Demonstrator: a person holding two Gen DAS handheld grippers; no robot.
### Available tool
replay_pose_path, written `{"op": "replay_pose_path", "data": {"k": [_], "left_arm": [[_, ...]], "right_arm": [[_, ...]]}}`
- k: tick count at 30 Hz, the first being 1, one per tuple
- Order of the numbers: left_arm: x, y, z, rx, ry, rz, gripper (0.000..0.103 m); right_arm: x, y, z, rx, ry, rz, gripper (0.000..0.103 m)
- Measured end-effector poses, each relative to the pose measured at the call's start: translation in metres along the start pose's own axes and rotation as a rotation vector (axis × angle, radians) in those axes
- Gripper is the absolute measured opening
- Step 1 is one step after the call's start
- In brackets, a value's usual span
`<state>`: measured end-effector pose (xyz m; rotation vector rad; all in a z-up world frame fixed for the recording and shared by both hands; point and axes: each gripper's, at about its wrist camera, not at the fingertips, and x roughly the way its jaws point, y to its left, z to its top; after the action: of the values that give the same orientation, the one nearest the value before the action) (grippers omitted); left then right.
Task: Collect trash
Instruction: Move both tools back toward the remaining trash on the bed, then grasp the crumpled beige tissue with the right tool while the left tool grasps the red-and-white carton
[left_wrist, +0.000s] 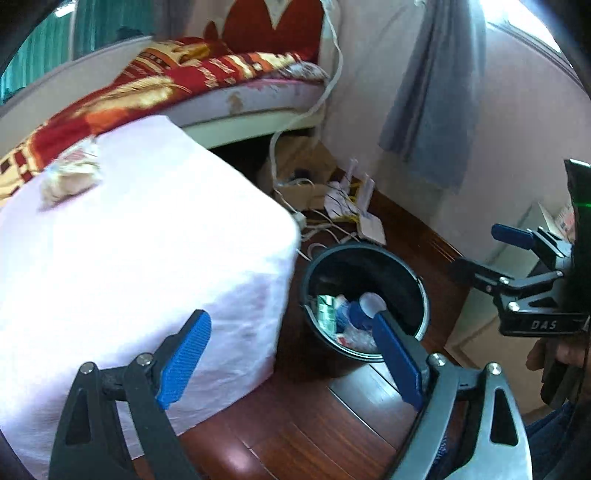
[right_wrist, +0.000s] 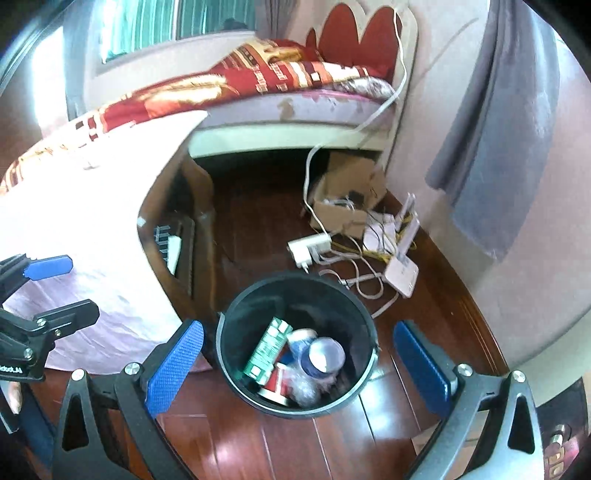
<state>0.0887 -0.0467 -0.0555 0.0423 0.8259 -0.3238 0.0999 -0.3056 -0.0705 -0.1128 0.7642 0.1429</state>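
A black bin (left_wrist: 373, 267) stands on the wooden floor beside a table under a pink cloth (left_wrist: 147, 240). Inside it lie a green carton (right_wrist: 267, 349), a plastic bottle (right_wrist: 317, 356) and a red-and-white packet (right_wrist: 277, 384). A crumpled pale wrapper (left_wrist: 70, 173) lies on the cloth near its far left edge. My left gripper (left_wrist: 291, 321) is open and empty, with one finger over the cloth and the other over the bin. My right gripper (right_wrist: 298, 328) hangs open and empty above the bin (right_wrist: 295, 295). Each wrist view also shows the other gripper, the right (left_wrist: 484, 251) and the left (right_wrist: 83, 286).
A bed with a red and gold blanket (left_wrist: 166, 81) stands behind the table. On the floor past the bin are a cardboard box (right_wrist: 347, 206), a power strip (right_wrist: 310, 245), tangled cables and a white router (right_wrist: 402, 273). A grey cloth (right_wrist: 495, 155) hangs on the wall at right.
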Motion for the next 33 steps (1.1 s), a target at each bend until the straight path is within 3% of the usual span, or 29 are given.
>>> {"op": "replay_pose_path", "data": {"k": [12,21,28,33], "left_arm": [[-0.037,0.069,0.006,-0.124,-0.113,0.119,0.090],[-0.059,0.154,0.008,-0.216,-0.157,0.240,0.090],[-0.051,0.208,0.021,-0.252,-0.145,0.270,0.090],[-0.037,0.245,0.033,-0.267,-0.131,0.292,0.086]], "right_arm": [[-0.005,0.056,0.049,-0.004,-0.101,0.139,0.103],[0.013,0.149,0.105,-0.124,-0.116,0.241,0.103],[0.045,0.216,0.158,-0.226,-0.117,0.333,0.103],[0.092,0.266,0.197,-0.308,-0.083,0.380,0.103]]}}
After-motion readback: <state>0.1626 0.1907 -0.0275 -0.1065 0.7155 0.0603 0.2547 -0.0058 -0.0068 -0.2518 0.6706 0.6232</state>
